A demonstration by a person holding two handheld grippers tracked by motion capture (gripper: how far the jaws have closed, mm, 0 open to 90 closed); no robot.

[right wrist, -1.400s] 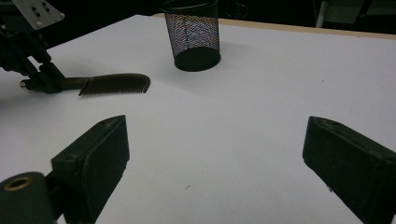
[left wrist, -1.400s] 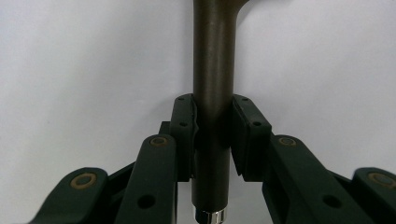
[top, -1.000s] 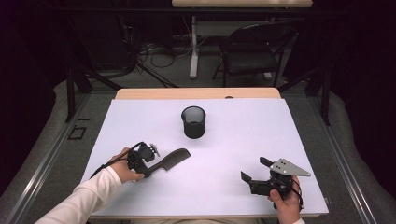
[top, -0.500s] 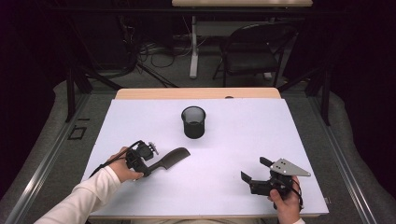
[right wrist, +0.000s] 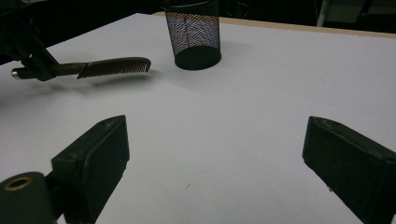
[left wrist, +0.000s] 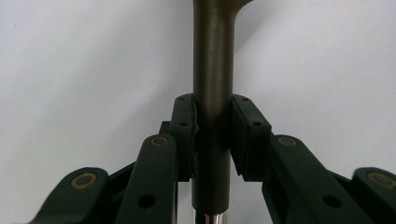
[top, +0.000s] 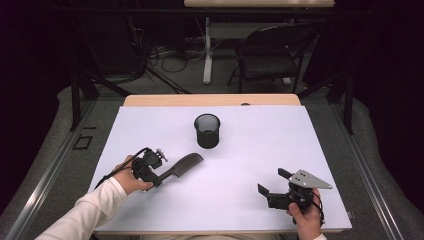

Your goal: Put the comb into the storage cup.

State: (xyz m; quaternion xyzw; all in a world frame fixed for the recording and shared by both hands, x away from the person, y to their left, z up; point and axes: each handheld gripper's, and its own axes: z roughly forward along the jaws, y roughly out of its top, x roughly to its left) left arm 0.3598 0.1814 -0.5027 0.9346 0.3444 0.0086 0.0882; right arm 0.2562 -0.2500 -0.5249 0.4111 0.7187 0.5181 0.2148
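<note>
The left gripper clamped the handle of a dark plastic comb, lifted at seven o'clock from the black mesh cup. The right gripper sat agape (idle). Gripped so far back, the comb might pivot and slip.

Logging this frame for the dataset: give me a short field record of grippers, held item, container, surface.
left gripper: shut on the comb's handle
comb: dark, lifted off the sheet, teeth end toward the mesh cup
right gripper: open, nothing between the jaws, near the table's front right
mesh cup: black wire, upright, apart from the comb
table: covered by a white sheet, wooden edge at the far side
</note>
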